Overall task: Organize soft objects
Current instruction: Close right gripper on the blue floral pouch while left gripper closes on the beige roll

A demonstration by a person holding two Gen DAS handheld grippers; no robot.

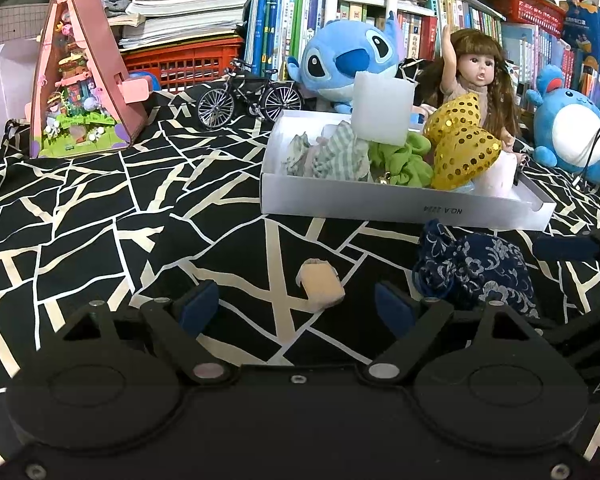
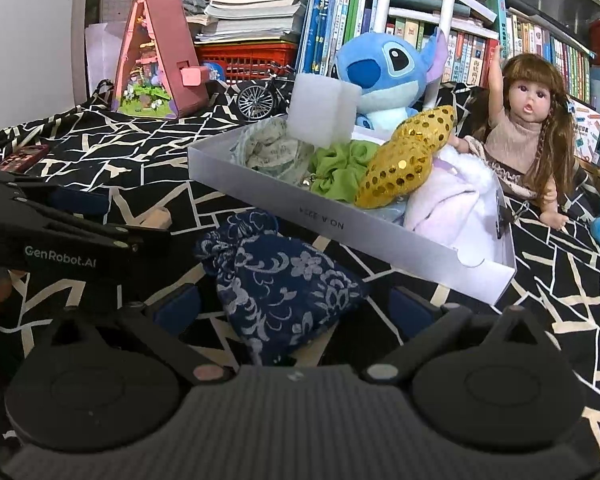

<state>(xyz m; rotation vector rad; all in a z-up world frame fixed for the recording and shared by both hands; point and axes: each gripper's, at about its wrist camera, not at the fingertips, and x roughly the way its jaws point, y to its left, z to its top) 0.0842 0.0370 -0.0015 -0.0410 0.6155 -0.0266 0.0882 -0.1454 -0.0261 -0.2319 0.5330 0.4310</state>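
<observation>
A small beige soft piece (image 1: 321,285) lies on the black-and-white cloth between the fingers of my left gripper (image 1: 296,306), which is open and not touching it. A navy floral pouch (image 2: 284,284) lies between the wide jaws of my right gripper (image 2: 296,309), which is open, its pads clear of the fabric. The same pouch (image 1: 476,272) is at the right of the left wrist view, beside my right gripper's blue-padded finger (image 1: 564,249). Behind stands a white box (image 1: 400,204) holding a foam block (image 1: 382,110), checked cloth (image 1: 336,156), a green scrunchie (image 1: 400,160) and a gold sequin star (image 1: 460,148).
Behind the box sit a blue plush (image 1: 340,60), a doll (image 1: 480,76) and a second blue plush (image 1: 572,128). A model bicycle (image 1: 248,96) and a pink triangular toy house (image 1: 84,80) stand at the back left. Bookshelves and a red crate (image 1: 184,64) close the rear.
</observation>
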